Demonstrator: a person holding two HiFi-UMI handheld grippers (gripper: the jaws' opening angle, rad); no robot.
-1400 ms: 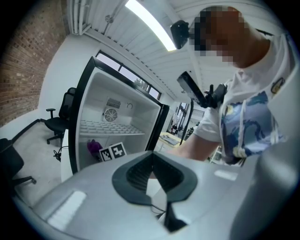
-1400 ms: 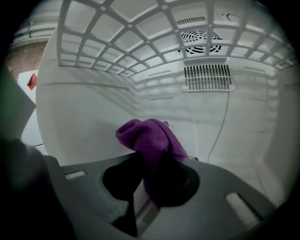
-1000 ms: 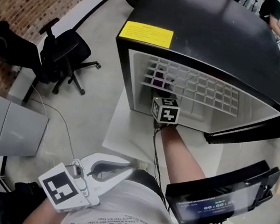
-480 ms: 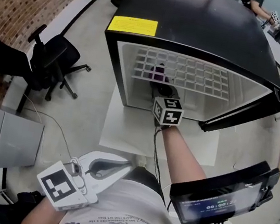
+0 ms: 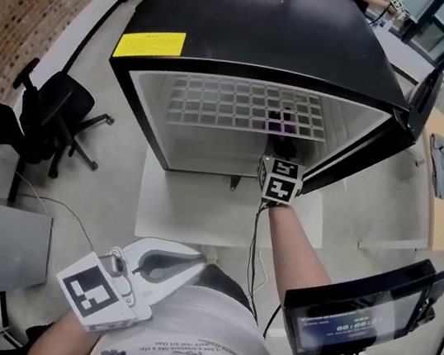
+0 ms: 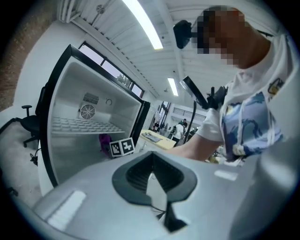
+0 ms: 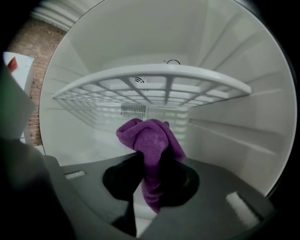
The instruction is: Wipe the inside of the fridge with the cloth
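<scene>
Far left, the left gripper (image 5: 182,268) hangs low by the person's body, no different from a second ago: jaws closed tip to tip with nothing between them, and its own view (image 6: 153,161) merely looks across at the open fridge (image 5: 268,46). Into the fridge now, and here is the change! The right gripper (image 5: 281,150) has slid from the left part of the cavity over toward the right side, travelling under the white wire shelf (image 5: 242,105). It is clamped firmly on the purple cloth (image 5: 279,123), which bunches up above the jaws in the right gripper view (image 7: 152,140), shelf (image 7: 154,75) overhead, back wall far ahead, right wall close by. Whether the cloth is actually pressing on the fridge floor I cannot tell. That looks like one pass across the lower compartment nearly finished; the right wall, the back and the space above the shelf probably remain to be wiped.
</scene>
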